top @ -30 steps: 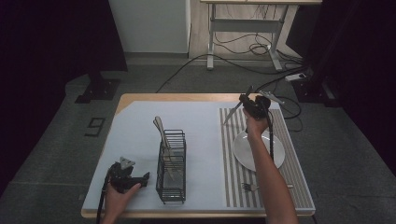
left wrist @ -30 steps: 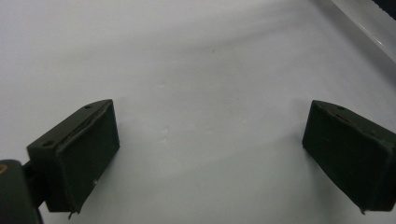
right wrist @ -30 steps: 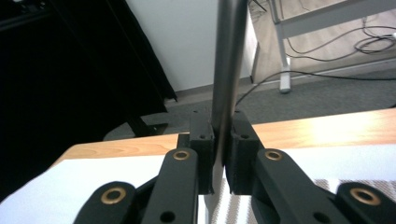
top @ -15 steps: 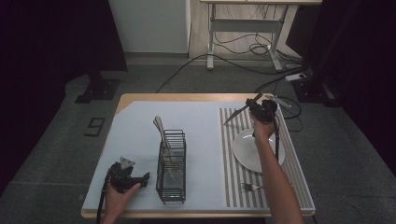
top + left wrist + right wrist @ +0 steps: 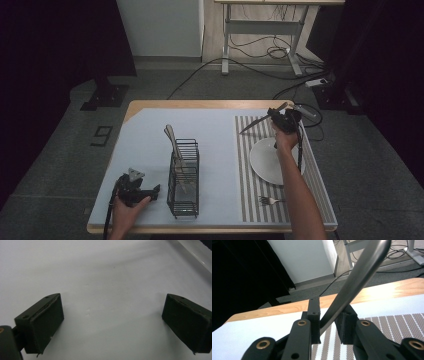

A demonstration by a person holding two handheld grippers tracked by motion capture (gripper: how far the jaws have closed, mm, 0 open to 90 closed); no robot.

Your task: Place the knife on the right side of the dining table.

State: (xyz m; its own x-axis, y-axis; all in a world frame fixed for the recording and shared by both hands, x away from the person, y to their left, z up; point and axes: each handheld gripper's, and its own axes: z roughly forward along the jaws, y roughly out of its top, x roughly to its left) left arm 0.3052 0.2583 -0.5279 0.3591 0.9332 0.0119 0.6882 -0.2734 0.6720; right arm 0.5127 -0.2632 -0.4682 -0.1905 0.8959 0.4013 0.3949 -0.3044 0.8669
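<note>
My right gripper (image 5: 273,115) hovers over the far end of the striped mat (image 5: 248,192), beyond the white plate (image 5: 265,161). A metal knife (image 5: 254,124) lies across its jaws with the blade pointing left. In the right gripper view the knife (image 5: 358,276) leans on the left pad, and a gap shows at the other pad of my right gripper (image 5: 329,315). These jaws have just been opening. My left gripper (image 5: 156,190) rests on the table near the front left. In its own view the left gripper (image 5: 112,322) is wide open over bare white cloth.
A black wire rack (image 5: 183,181) stands in the middle of the white cloth and holds pale utensils (image 5: 172,137). A fork (image 5: 270,201) lies on the striped mat near the front edge. Cables trail off the table's far right corner.
The right hand has carried the knife to the right and slightly down, towards the far right corner. The left gripper has stayed put.
</note>
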